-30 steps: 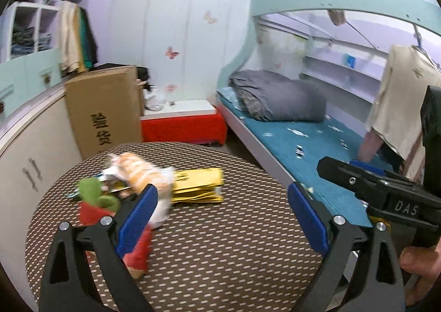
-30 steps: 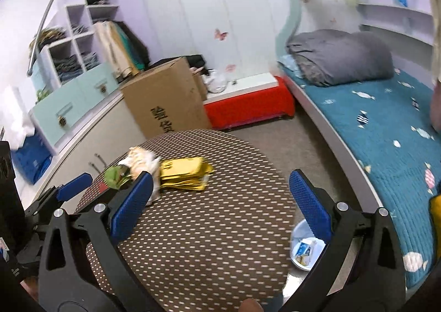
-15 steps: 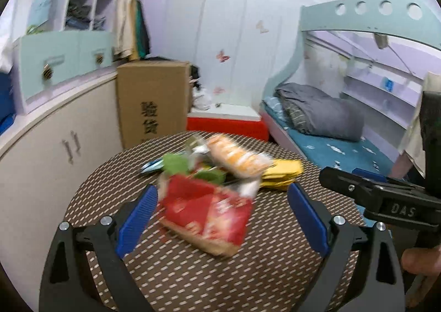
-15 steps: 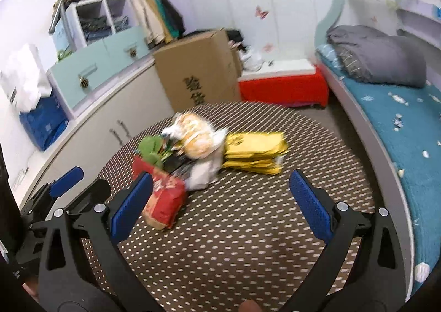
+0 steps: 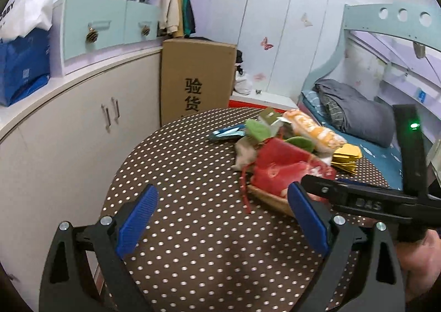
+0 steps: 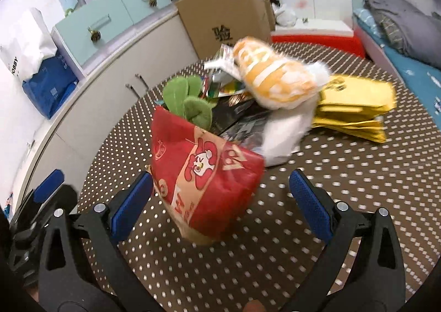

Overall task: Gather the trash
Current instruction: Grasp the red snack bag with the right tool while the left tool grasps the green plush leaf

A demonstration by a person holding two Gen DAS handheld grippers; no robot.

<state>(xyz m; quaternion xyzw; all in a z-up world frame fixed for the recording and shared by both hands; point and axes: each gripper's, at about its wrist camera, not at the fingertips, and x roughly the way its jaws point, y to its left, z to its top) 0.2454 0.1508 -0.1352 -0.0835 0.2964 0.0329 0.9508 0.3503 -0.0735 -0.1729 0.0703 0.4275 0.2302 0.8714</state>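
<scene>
a round table (image 5: 193,174) covered in a brown cloth with white dots was seen in both wrist views, with a pile of trash gathered on it. in the left wrist view, the left gripper (image 5: 220,218) was held low over the near part of the table with its blue-padded jaws spread wide and nothing between them; only bare cloth lay in the gap. the pile lay ahead and to the right of this gripper, with the red snack bag (image 5: 284,168) just behind its right finger. further right, the right gripper (image 5: 358,199) was seen reaching in from the side, in front of the red bag.

in the right wrist view, the left gripper's blue pad was visible at the far left edge, apart from the pile. the right gripper (image 6: 220,201) was seen with jaws wide apart, and the red snack bag (image 6: 204,174) lay directly between and just ahead of its fingers, not clamped; contact with the left pad could not be told. behind the bag a green leaf-shaped piece (image 6: 187,100) was seen, then foil and dark wrappers (image 6: 237,116), an orange and white package (image 6: 273,78) blurred above the pile, a white bag (image 6: 284,135), and at the right a stack of yellow packets (image 6: 355,108) lying flat on the cloth. a cardboard box (image 6: 228,14) stood beyond the table.
</scene>
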